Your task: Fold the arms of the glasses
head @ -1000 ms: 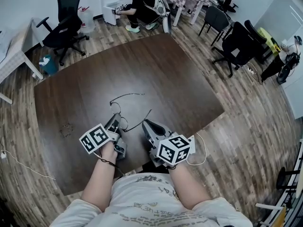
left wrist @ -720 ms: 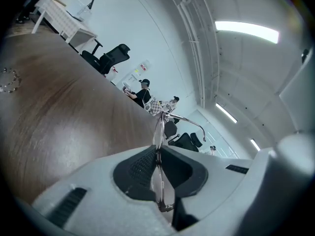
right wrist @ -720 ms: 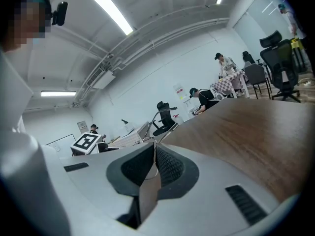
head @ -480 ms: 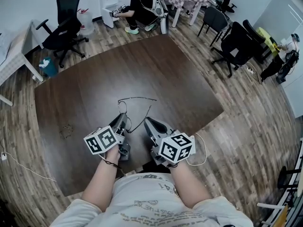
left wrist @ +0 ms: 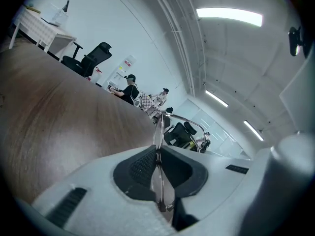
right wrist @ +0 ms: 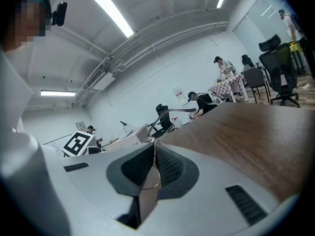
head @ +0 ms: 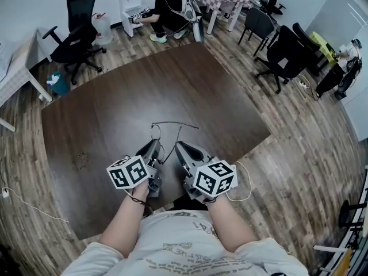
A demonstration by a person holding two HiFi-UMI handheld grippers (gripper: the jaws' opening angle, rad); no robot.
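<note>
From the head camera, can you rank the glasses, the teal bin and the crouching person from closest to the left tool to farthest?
1. The glasses, clamped in the left tool itself, over the table.
2. The teal bin, on the floor past the table's left corner.
3. The crouching person, beyond the table's far corner.

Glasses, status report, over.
Left gripper shut on glasses. Right gripper shut on them too. One arm sticking out over the table. No obstruction seen.
</note>
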